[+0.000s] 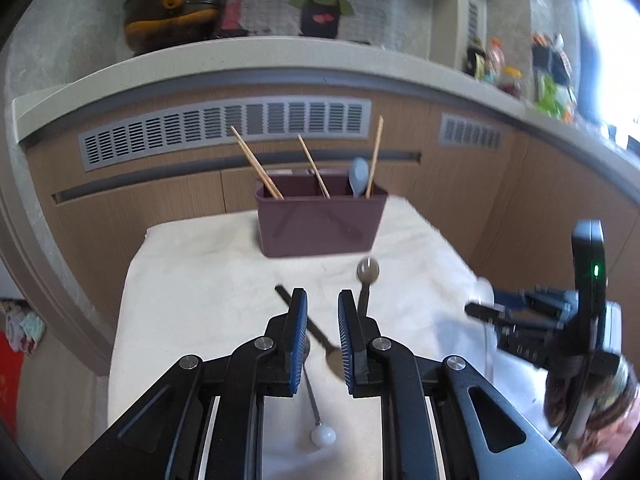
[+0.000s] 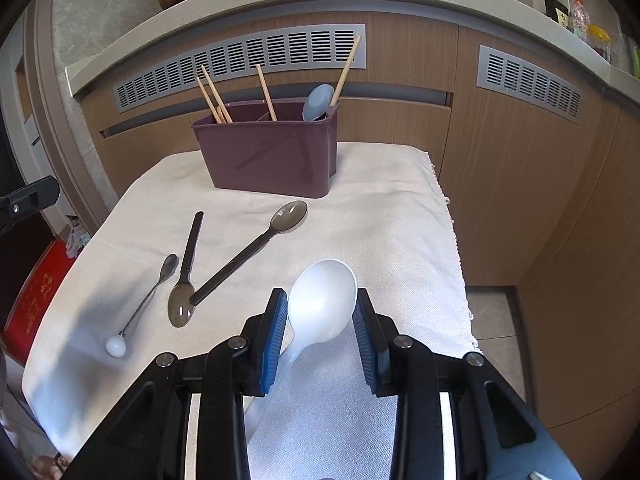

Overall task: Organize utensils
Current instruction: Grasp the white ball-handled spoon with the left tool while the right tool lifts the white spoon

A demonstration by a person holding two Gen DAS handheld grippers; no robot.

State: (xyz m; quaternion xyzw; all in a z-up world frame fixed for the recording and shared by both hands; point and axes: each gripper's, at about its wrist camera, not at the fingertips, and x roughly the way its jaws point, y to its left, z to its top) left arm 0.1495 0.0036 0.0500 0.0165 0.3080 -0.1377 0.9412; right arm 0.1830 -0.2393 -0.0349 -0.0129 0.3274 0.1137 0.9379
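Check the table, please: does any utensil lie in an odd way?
Yes. Two dark slotted spoons lie on the cloth, one handle resting on the other's bowl, not sorted into the holder.

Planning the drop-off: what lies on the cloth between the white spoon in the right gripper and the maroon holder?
Right wrist view: bare cloth between the white spoon and the maroon holder. The slotted spoon lies just left of that line.

We see a dark plum holder (image 2: 264,152) at twelve o'clock on a cream woven cloth (image 2: 380,216). It holds pale wooden chopsticks (image 2: 266,92) and a grey-blue spoon (image 2: 318,102). At six o'clock is a white spoon (image 2: 322,304), at nine o'clock two smoky brown slotted spoons (image 2: 248,256). The pads (image 2: 275,336) are blue and ribbed.
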